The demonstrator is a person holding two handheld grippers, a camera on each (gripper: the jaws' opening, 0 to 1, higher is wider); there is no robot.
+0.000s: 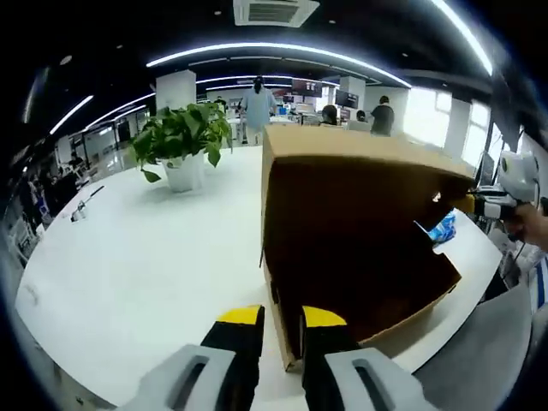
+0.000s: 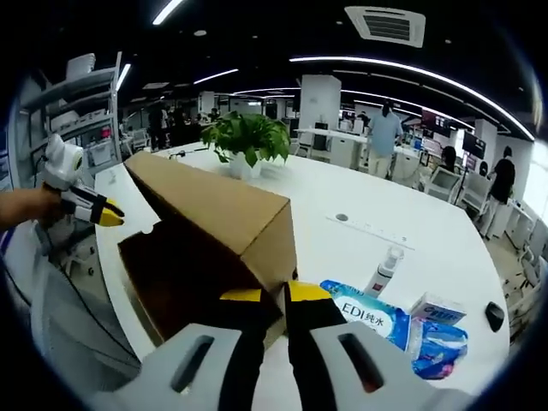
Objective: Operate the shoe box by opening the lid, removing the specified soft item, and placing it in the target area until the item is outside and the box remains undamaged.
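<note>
Brown cardboard, the shoe box [image 1: 360, 231] stands on the white bench [image 1: 145, 257] with its lid raised. The left hand-held gripper [image 1: 281, 321] is clenched on the box's near wall, one jaw inside and one outside. The right hand-held gripper [image 2: 266, 300] grasps the opposite corner. Just right of it lie blue tissue packs [image 2: 370, 317] and a small bottle [image 2: 383, 270]; beyond the box stands a potted plant [image 2: 248, 141].

Open-plan office — desks [image 2: 342, 145], monitors.
</note>
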